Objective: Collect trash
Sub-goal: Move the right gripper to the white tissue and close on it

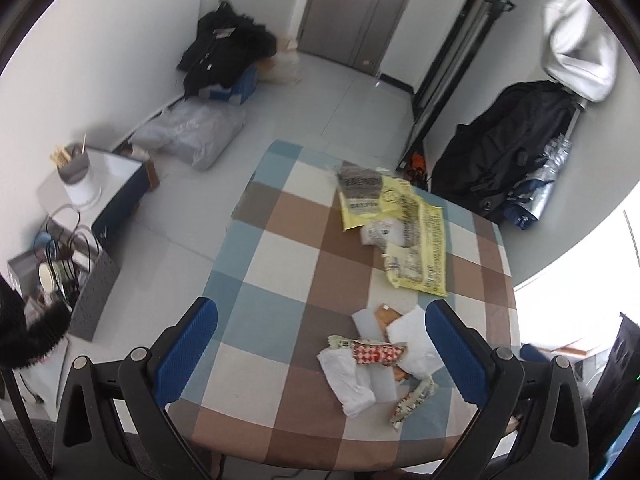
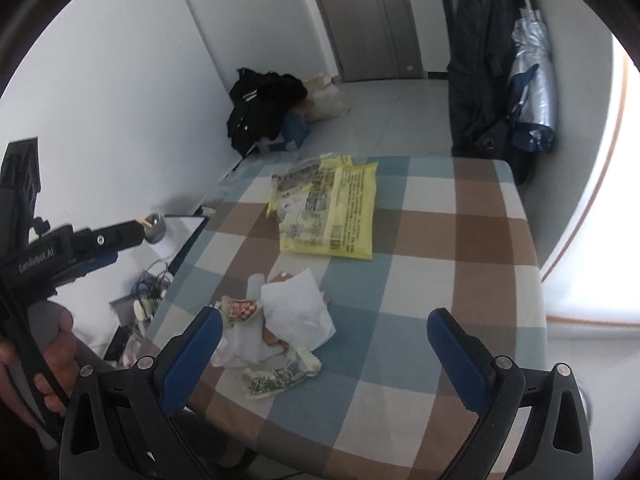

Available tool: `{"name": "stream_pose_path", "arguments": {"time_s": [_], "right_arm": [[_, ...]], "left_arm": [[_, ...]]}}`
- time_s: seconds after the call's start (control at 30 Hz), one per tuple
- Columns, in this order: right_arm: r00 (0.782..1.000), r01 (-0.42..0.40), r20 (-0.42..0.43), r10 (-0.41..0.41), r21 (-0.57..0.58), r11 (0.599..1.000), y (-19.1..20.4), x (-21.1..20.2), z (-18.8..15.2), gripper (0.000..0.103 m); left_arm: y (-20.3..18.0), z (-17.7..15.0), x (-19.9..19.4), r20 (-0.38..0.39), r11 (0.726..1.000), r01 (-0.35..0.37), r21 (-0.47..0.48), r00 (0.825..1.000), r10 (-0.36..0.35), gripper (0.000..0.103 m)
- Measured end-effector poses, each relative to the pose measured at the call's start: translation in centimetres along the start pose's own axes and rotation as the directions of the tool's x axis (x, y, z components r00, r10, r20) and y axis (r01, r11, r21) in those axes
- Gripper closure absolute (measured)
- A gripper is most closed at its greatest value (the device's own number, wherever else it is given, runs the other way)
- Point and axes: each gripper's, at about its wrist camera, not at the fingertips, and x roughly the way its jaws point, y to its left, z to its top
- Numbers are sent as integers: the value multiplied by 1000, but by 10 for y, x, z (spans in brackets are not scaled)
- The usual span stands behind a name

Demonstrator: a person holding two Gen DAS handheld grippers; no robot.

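Both grippers — left gripper [image 1: 322, 354], right gripper [image 2: 324, 354] — hover jaws apart above the table [image 1: 272, 264], evidently poised over the wrapper pile [image 1: 380, 364] near the yellow bag [image 1: 404, 232].

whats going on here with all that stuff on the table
A person holds a pair of tongs in each hand above a checked table strewn with trash. Both the left tongs and the right tongs are open and hold nothing. Near them lies a heap of white paper and wrappers; farther back lies a yellow bag. Nothing has been picked up yet.
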Motion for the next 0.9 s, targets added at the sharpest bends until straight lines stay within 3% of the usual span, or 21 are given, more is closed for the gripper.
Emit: {"name": "stream_pose_path", "arguments": {"time_s": [0.23,0.43,0.53,0.77,0.9], "right_arm": [[987,-35,-162,18,-105,994,16,58,1,20],[977,-42,-213,5,-168,985,24,84,1,23],[971,-54,-241,9,-181,982,24,94,0,30],[967,-63,-253,9,-206,977,25,103,1,69],[966,-83,-256,34,-185,979,20,100,1,85]], "left_arm": [[19,12,26,-103,994,36,-108,994,-47,1],[24,23,41,-144,992,42,-122,988,-60,1],[20,27,51,-171,996,32,-87,984,-46,1],[17,29,62,-193,998,14,-65,981,-27,1],[13,27,64,-199,999,15,-52,980,-26,1]]}}
